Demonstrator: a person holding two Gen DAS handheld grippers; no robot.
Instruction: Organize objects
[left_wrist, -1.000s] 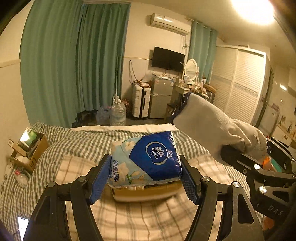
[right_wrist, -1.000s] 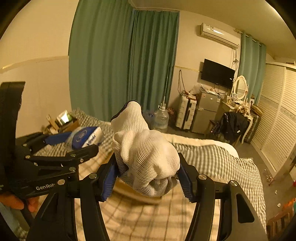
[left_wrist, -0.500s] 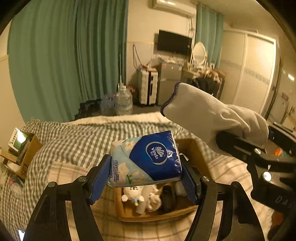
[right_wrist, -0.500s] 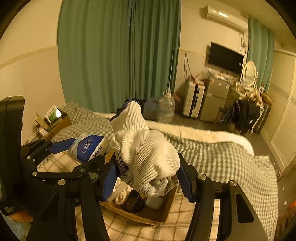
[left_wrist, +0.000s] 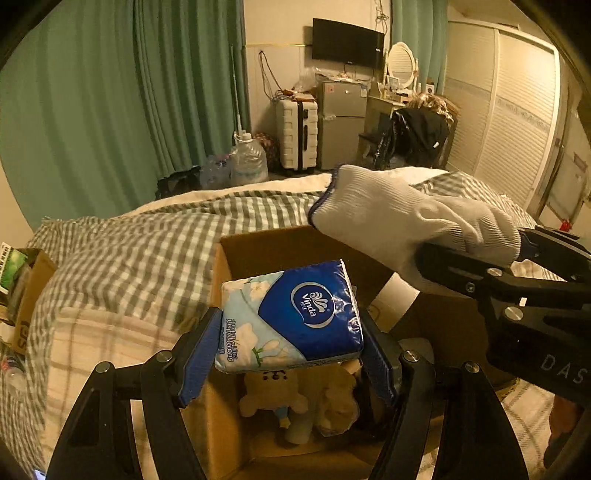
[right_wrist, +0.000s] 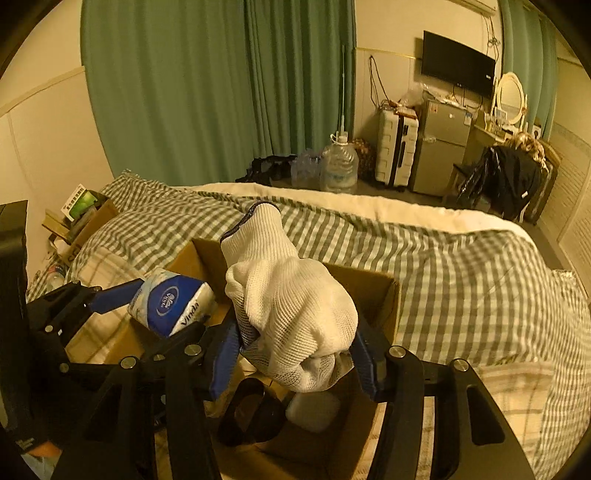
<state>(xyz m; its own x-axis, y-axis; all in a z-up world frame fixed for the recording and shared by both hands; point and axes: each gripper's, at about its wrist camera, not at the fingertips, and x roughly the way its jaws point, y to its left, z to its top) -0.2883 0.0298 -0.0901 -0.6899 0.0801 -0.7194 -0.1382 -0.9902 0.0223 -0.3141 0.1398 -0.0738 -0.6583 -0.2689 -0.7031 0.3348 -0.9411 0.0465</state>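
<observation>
1. Two grippers hang above an open cardboard box (left_wrist: 258, 247) sitting on a bed with a green-checked cover (left_wrist: 140, 251).
2. Left gripper (left_wrist: 288, 354) clamps a blue tissue pack (left_wrist: 291, 317) over the box, above a plush toy (left_wrist: 271, 393) inside.
3. Right gripper (right_wrist: 295, 354) grips a white glove (right_wrist: 291, 306), its jaws closing on it, over the box.
4. Green curtains (right_wrist: 207, 85) cover the far wall; a water jug (right_wrist: 338, 164), white suitcase (right_wrist: 395, 147), small fridge (right_wrist: 441, 147) and wall television (right_wrist: 458, 70) stand beyond the bed.
</observation>
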